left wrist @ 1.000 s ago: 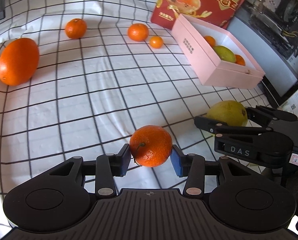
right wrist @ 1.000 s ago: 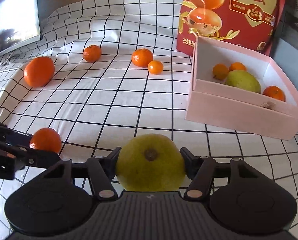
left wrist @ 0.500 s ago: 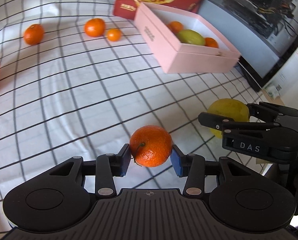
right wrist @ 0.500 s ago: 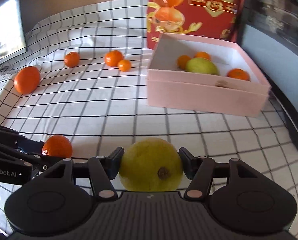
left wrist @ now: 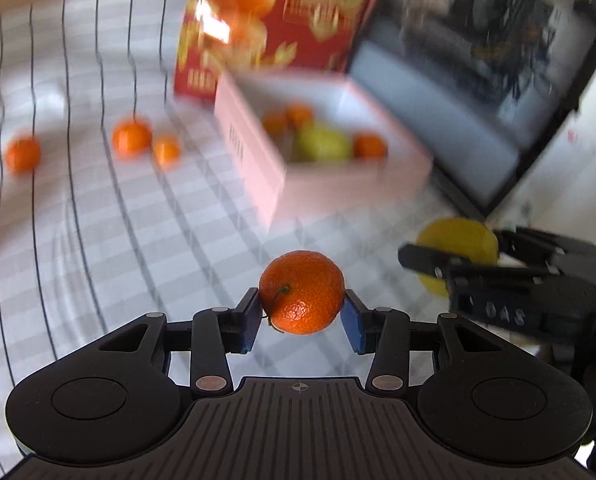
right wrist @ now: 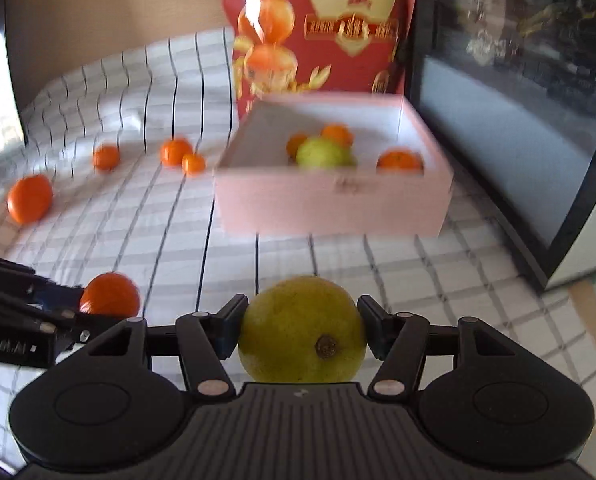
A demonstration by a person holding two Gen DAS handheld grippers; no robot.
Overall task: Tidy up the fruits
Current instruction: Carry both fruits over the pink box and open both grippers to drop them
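1. The left gripper squeezes a small orange, held up off the cloth.
2. The right gripper squeezes a yellow-green pear, also in the air.
3. The pink box sits ahead of both, with some fruit inside.
4. This looks like the carrying step. Next, each fruit needs to go over the box and be let go gently.
5. More oranges wait on the cloth.

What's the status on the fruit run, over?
Left tongs shut on mandarin. Right tongs shut on pear. Pink box ahead, partly filled. Path to it looks clear.
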